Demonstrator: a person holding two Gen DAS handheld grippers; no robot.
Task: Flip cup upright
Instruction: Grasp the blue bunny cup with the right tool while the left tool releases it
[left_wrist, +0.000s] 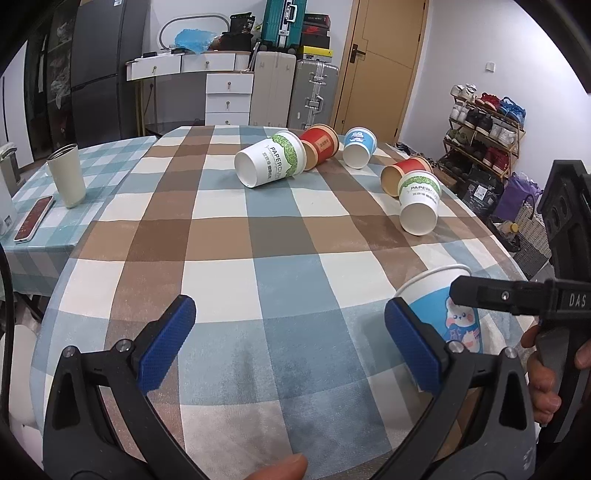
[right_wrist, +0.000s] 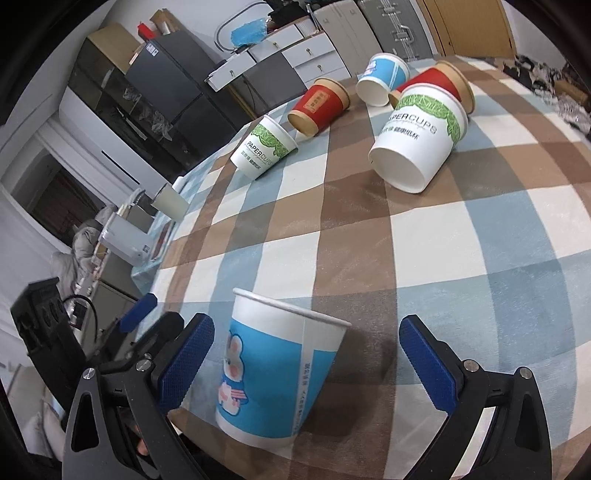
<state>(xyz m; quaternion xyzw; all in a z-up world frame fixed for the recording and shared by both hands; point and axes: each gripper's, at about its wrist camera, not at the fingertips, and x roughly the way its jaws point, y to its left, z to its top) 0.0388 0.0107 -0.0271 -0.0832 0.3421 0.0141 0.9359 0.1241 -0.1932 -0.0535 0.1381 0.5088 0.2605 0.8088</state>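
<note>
A blue-and-white bunny paper cup (right_wrist: 280, 365) stands upright, mouth up, near the table's front edge, between the open jaws of my right gripper (right_wrist: 306, 363); neither blue pad touches it. It also shows in the left wrist view (left_wrist: 443, 306), beside my open, empty left gripper (left_wrist: 290, 345). Several cups lie on their sides farther back: a white PAPERCUPS cup (left_wrist: 271, 158), a red cup (left_wrist: 319, 146), a blue cup (left_wrist: 359, 147), another red cup (left_wrist: 404, 173) and a second white PAPERCUPS cup (left_wrist: 420, 206).
The checked tablecloth (left_wrist: 240, 240) covers the table. A cream tumbler (left_wrist: 67, 175) and a phone (left_wrist: 34, 218) sit on the side table at left. A shoe rack (left_wrist: 484, 129) and bags stand beyond the right edge.
</note>
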